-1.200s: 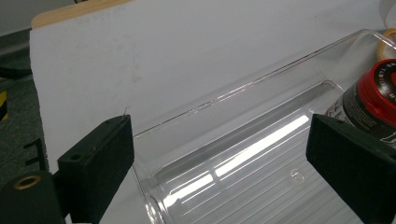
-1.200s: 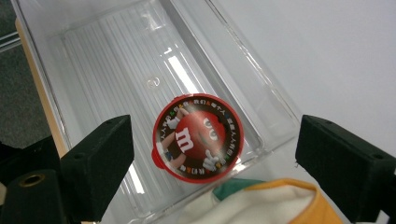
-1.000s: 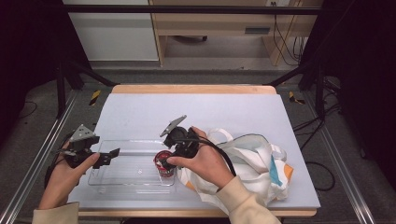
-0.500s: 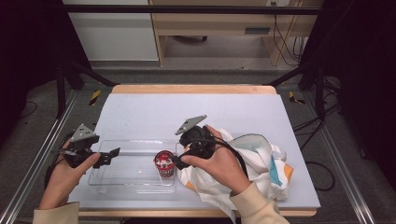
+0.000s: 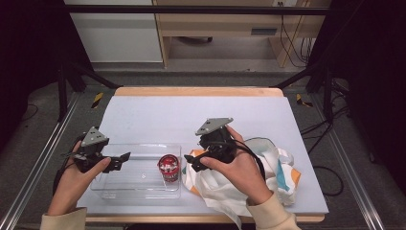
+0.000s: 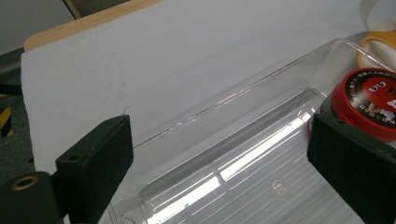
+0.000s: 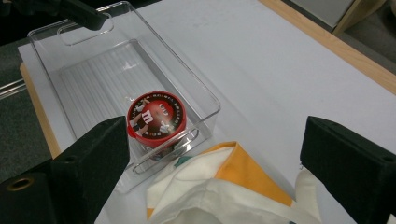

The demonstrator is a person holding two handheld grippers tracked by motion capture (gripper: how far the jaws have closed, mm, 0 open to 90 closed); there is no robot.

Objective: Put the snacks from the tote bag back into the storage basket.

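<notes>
Standing upright inside the clear tray (image 5: 139,187), at its right end near the tabletop's (image 5: 158,115) front edge, the red-lidded candy tub (image 5: 169,167) looks delivered. Right hand-held gripper (image 5: 194,162) hangs empty, jaws wide, over the cloth bag (image 5: 268,172). Left hand-held gripper (image 5: 119,160), jaws wide, straddles the tray's left rim, seemingly steadying it.

You have one tub (image 5: 169,168), one bin (image 5: 139,190), one bag (image 5: 268,167), and two grippers, left (image 5: 122,160) and right (image 5: 192,164).
</notes>
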